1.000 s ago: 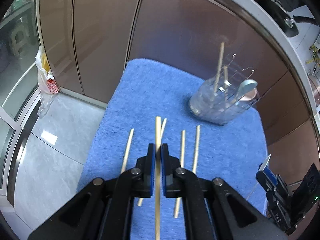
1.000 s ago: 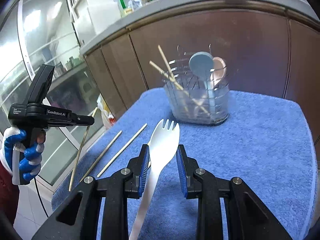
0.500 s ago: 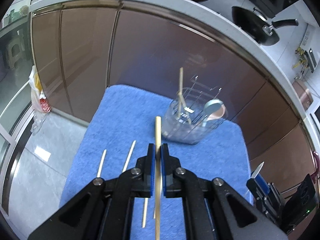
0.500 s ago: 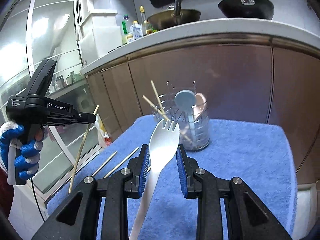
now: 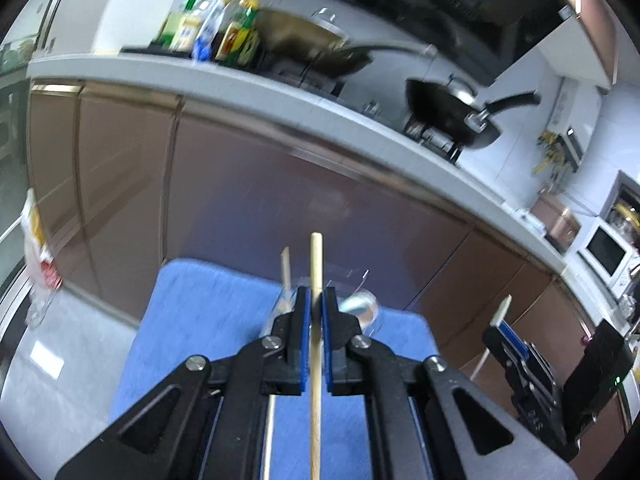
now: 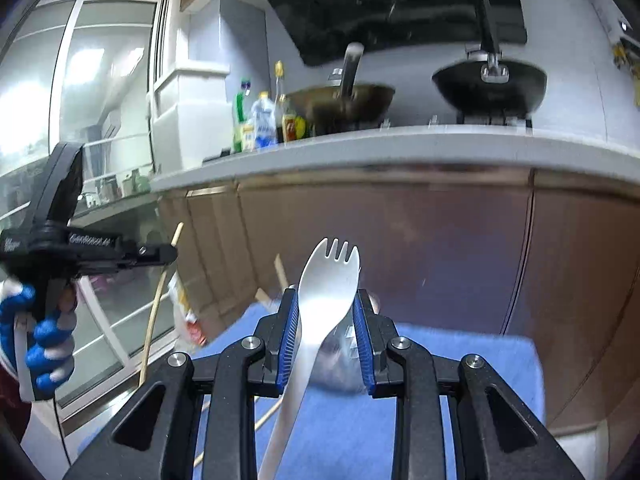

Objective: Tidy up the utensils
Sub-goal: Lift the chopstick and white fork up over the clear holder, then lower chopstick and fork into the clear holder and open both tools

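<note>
My left gripper [image 5: 316, 300] is shut on a wooden chopstick [image 5: 316, 344] that points up and away, lifted well above the blue towel [image 5: 200, 320]. The clear utensil holder [image 5: 362, 312] is mostly hidden behind the left fingers; a chopstick [image 5: 286, 270] and a spoon stick out of it. My right gripper [image 6: 326, 300] is shut on a white spork [image 6: 326, 292], tines up, also lifted. The holder [image 6: 340, 356] shows blurred behind it. The left gripper [image 6: 160, 254] with its chopstick appears at the left of the right wrist view.
Brown cabinet doors [image 5: 240, 200] and a grey counter [image 5: 280, 96] with pans and bottles stand behind the towel. Loose chopsticks [image 6: 266, 416] lie on the towel [image 6: 480, 360]. The right gripper [image 5: 504, 330] shows at the right of the left wrist view.
Both grippers have risen and tilted up with their utensils. The towel and holder have dropped low in both views, and the counter and stove now fill the top.
</note>
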`<move>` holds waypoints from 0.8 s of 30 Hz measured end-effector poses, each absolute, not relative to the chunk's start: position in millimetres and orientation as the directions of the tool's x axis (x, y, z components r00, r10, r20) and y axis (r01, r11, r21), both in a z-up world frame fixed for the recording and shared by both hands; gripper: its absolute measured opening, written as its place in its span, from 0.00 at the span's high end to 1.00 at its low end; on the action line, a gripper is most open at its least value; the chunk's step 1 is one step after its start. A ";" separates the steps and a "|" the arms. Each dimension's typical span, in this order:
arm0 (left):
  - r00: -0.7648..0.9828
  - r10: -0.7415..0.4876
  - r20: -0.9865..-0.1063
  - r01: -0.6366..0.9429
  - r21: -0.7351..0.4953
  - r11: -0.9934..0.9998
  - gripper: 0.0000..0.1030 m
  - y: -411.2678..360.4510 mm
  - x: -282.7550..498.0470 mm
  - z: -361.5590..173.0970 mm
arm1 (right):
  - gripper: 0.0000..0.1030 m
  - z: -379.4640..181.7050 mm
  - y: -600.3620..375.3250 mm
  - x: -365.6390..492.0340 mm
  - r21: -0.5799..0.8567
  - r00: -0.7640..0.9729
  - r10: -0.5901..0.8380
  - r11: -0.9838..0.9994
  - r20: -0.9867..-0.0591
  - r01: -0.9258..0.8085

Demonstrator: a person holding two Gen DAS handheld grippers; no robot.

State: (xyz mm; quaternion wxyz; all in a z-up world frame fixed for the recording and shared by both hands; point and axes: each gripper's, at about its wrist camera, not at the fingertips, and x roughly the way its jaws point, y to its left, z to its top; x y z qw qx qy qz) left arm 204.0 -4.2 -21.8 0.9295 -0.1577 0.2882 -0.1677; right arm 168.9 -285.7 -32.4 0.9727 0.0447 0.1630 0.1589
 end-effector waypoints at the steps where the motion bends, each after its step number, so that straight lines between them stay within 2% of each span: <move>1: 0.786 -0.410 -0.462 0.235 -0.391 0.890 0.95 -6.8 207.7 -15.6 | 0.73 -24.0 -286.4 175.2 0.132 0.905 0.315 0.948 -0.285 -0.288; 11: 0.881 -0.372 -0.292 0.282 -0.309 0.908 0.95 -51.4 254.2 10.1 | 0.73 23.7 -269.2 231.1 0.039 0.966 0.214 0.977 -0.148 -0.210; 24: 0.976 -0.158 -0.148 0.129 -0.186 0.974 0.95 -95.0 304.0 -45.0 | 0.73 -21.7 -254.3 276.9 -0.032 0.992 0.089 0.995 -0.086 -0.092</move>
